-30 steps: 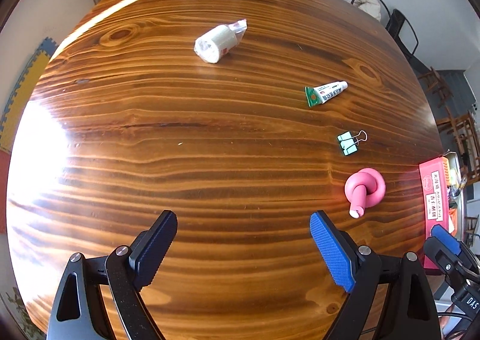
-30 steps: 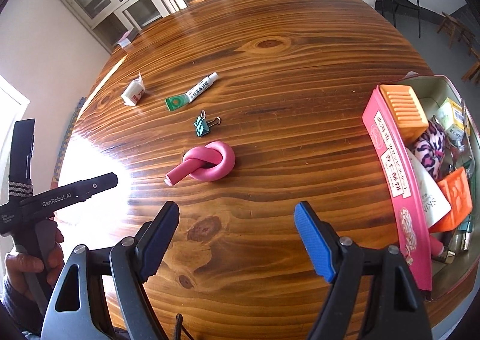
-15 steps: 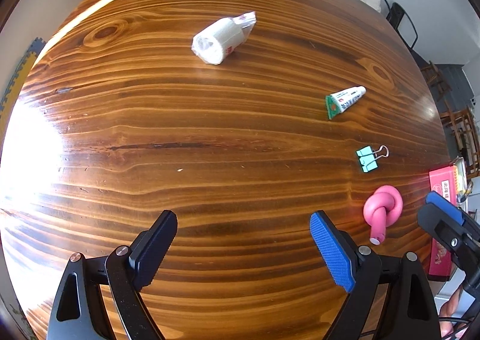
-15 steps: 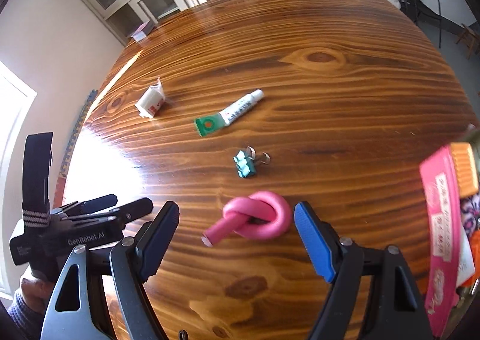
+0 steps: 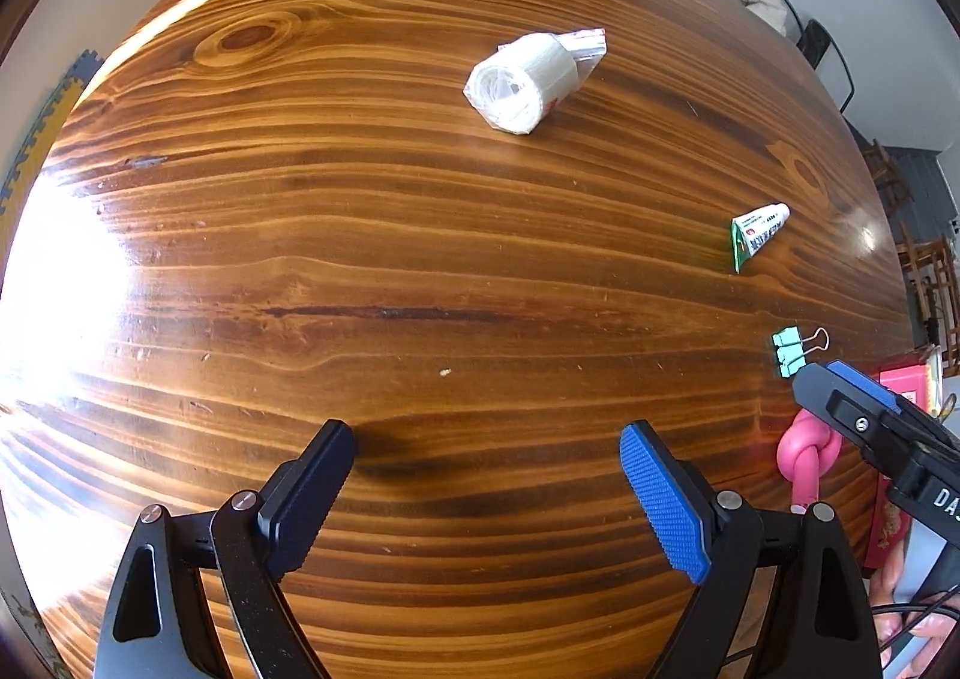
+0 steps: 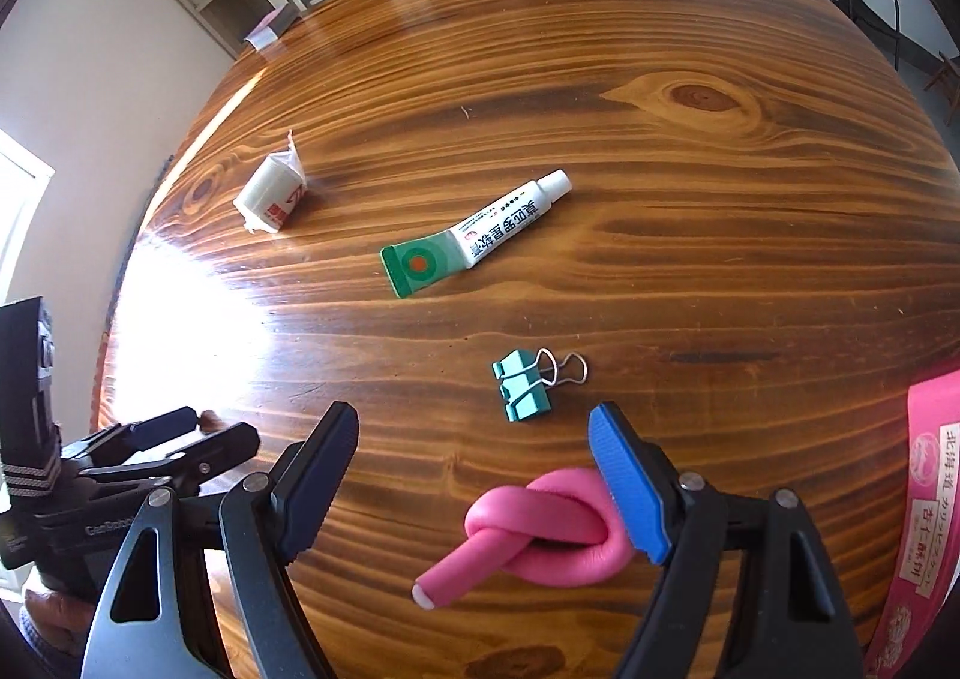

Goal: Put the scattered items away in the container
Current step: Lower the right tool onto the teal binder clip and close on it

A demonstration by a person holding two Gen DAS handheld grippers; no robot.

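- We hold the left gripper (image 5: 486, 493) spread over bare table (image 5: 360, 271), nothing between its jaws; the white roll (image 5: 528, 79) lies well ahead, likely its target.
- We hold the right gripper (image 6: 474, 475) spread too. The pink knotted tube (image 6: 540, 529) lies beneath, against the blue pad, not pinched.
- Binder clip (image 6: 522, 385) and ointment tube (image 6: 468, 238) lie ahead; the container (image 6: 924, 499) sits at right.

Each gripper, the left gripper (image 5: 486, 475) and the right gripper (image 6: 474, 469), has black triangular arms with silver screws, one black ridged pad and one blue textured pad (image 6: 627, 490).
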